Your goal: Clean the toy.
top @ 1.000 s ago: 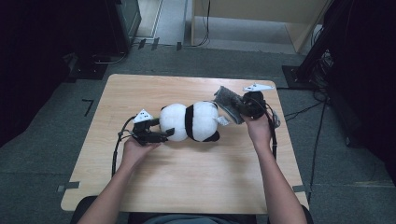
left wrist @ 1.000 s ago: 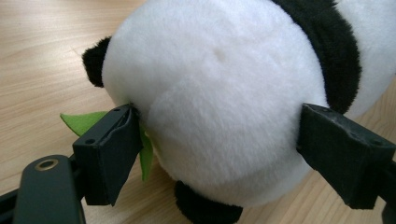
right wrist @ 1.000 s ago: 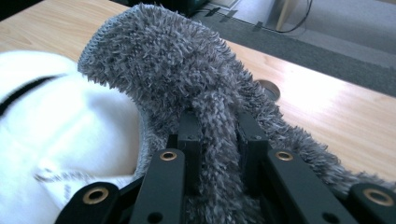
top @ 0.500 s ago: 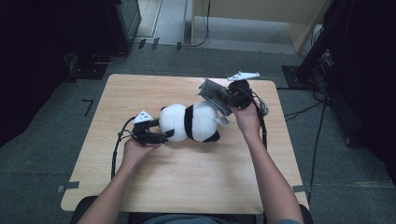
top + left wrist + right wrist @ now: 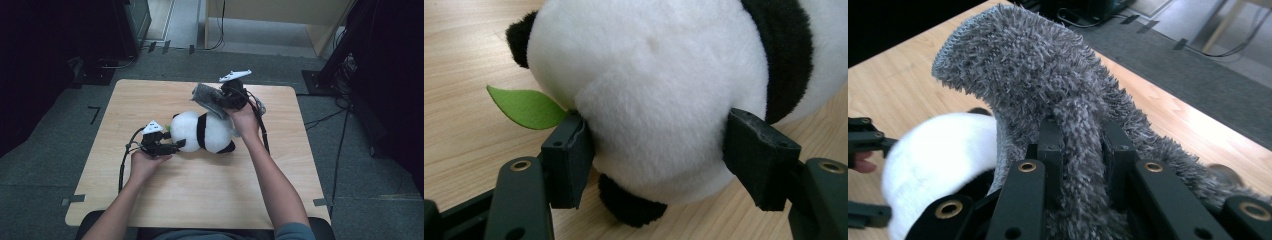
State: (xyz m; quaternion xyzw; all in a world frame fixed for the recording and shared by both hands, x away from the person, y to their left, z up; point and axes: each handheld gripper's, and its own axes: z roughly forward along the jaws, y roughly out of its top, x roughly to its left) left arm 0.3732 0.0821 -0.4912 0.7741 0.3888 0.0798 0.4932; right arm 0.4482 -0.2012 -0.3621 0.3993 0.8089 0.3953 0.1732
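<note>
No writing, label, brand, number or sign can be read anywhere in these pictures.

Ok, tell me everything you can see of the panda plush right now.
The panda plush is a soft, fuzzy toy, mostly white with a black band across its body, black ears and dark paws. It lies on its side near the middle of the wooden table. A green felt leaf sticks out beside its head. The left hand-held gripper has just been closing its jaws around the white rounded end, pads against the fur. A grey fuzzy cloth, clamped in the right hand-held gripper, hangs at its other end.
</note>
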